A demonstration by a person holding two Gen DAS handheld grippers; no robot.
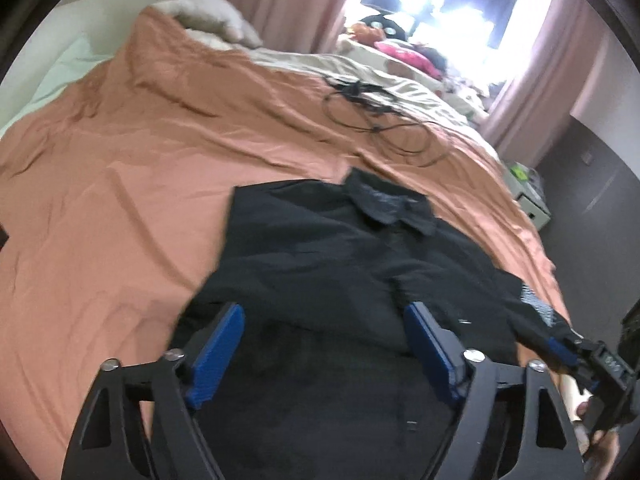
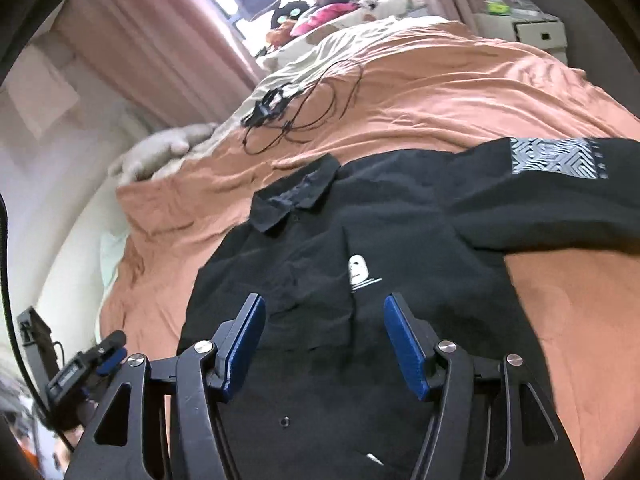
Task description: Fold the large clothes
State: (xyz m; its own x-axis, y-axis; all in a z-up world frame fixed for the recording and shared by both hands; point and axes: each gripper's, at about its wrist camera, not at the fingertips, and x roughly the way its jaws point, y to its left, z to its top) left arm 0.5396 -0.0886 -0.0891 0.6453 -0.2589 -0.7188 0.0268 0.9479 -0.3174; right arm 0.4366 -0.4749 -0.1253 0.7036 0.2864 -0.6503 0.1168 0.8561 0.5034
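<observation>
Black shirt [image 2: 360,248] flat on orange bed [image 1: 140,184], collar toward far edge. Left gripper [image 1: 324,344] spread, empty; right gripper [image 2: 324,344] spread, empty above shirt.

Orange-sheeted bed [image 1: 168,152], pink curtains [image 2: 132,40], bright window [image 1: 448,4], white drawer unit [image 2: 528,34].

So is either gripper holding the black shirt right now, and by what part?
Neither. The left gripper and right gripper both hover open over the black shirt.
</observation>
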